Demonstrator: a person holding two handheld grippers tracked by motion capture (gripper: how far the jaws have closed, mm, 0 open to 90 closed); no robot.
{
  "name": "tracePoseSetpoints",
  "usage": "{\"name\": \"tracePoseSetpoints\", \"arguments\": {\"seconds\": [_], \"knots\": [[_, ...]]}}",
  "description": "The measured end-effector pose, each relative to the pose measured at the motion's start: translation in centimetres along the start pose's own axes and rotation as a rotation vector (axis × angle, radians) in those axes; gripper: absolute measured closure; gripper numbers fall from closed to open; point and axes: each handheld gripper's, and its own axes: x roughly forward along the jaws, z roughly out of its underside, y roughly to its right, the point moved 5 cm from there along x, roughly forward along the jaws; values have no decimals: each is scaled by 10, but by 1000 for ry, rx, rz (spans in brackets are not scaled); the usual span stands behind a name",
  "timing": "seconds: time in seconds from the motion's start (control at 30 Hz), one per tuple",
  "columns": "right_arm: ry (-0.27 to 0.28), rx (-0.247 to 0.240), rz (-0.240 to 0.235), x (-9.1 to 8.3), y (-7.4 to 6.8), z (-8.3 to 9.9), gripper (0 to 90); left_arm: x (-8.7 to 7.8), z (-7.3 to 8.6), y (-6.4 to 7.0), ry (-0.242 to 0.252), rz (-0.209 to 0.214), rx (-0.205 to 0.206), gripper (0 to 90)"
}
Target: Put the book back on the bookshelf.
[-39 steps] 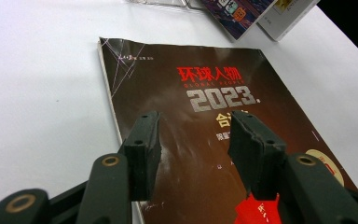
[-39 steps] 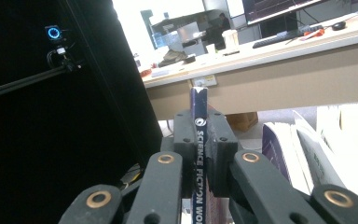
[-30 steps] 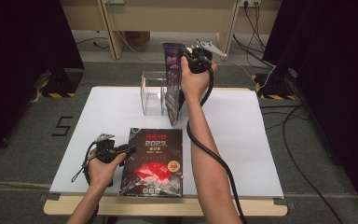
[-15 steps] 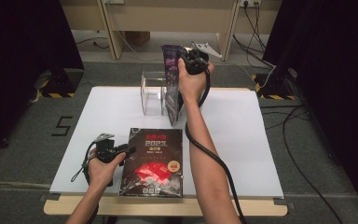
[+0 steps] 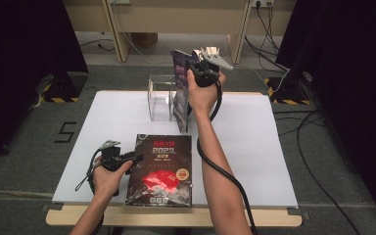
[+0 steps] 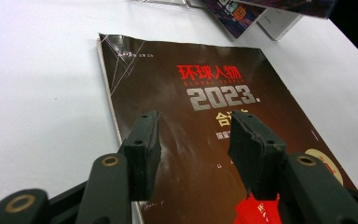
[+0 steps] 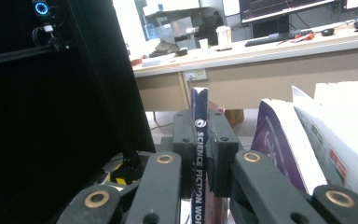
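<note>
Right gripper (image 5: 201, 66): clamped on the spine of a thin dark-blue upright magazine (image 7: 199, 140), held above the table's far edge.
Clear acrylic box stand (image 5: 160, 98): just left of that magazine, at the far edge; a few more magazines (image 7: 298, 140) lean beside the grip.
Axis: held magazine stands tall, spine up; the stand lies below and left of it.
Left gripper (image 6: 193, 140): jaws spread, empty, over the near-left edge of a flat dark-brown magazine with red lettering (image 5: 161, 169).
Flat magazine: near edge of the white table (image 5: 254, 147), long axis running near to far; the left hand is nearer it.
Count: two grippers, one stand, one flat magazine.
</note>
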Motion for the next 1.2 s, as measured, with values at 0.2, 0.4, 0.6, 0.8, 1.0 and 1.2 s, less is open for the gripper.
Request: {"name": "tracePoseSetpoints", "arguments": {"seconds": [0.2, 0.4, 0.6, 0.8, 1.0, 1.2], "knots": [[-5, -8, -3, -22, -4, 9, 842, 1, 2, 2, -17, 6, 7, 522], [4, -14, -5, -45, -6, 22, 841, 2, 2, 3, -9, 8, 4, 522], [-10, -30, -2, -65, -5, 34, 838, 3, 3, 5, -14, 9, 7, 522], [-29, -29, 9, -81, -5, 45, 830, 3, 3, 6, -16, 11, 14, 521], [-61, -46, 23, -89, -4, 50, 808, 4, 3, 6, -15, 17, 22, 521], [-71, -43, 43, -94, 1, 54, 791, 3, 4, 8, -20, 17, 13, 520]]}}
